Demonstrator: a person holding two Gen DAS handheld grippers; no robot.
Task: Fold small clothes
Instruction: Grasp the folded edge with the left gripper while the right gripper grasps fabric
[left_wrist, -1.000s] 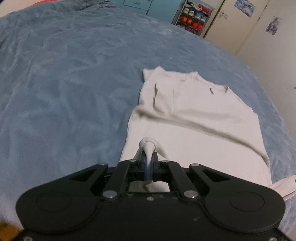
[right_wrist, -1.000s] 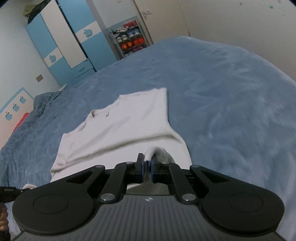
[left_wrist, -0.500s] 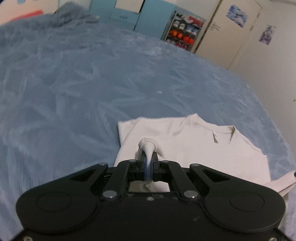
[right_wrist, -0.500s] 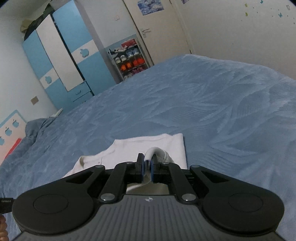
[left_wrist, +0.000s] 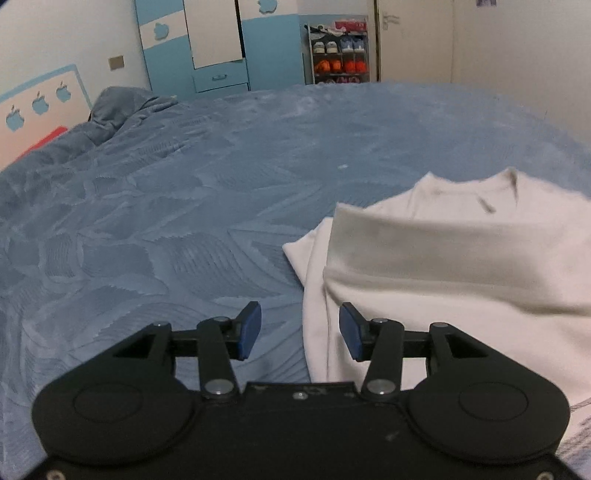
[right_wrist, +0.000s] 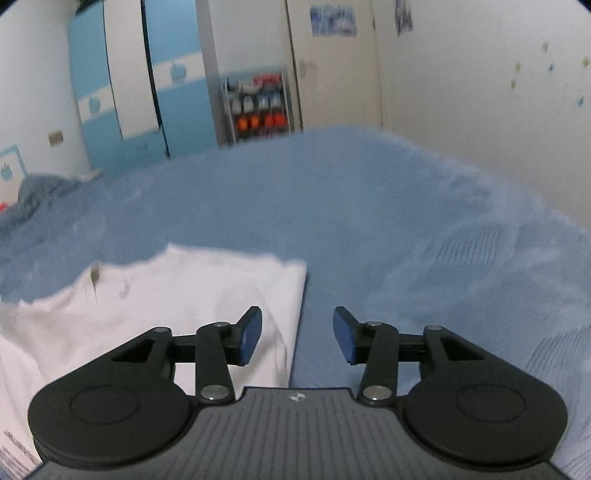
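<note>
The freshly laid fold could be spoiled from here if either tool is drawn back low across the cloth, since a blue pad could catch the top layer and drag it askew. The left tool (left_wrist: 299, 332) is seen spread wide and empty over the garment's left edge, the right tool (right_wrist: 297, 339) likewise spread and holding nothing over its right edge. Beyond them, the white shirt (left_wrist: 443, 266) is seen doubled over on the blue bed (left_wrist: 184, 221).
</note>
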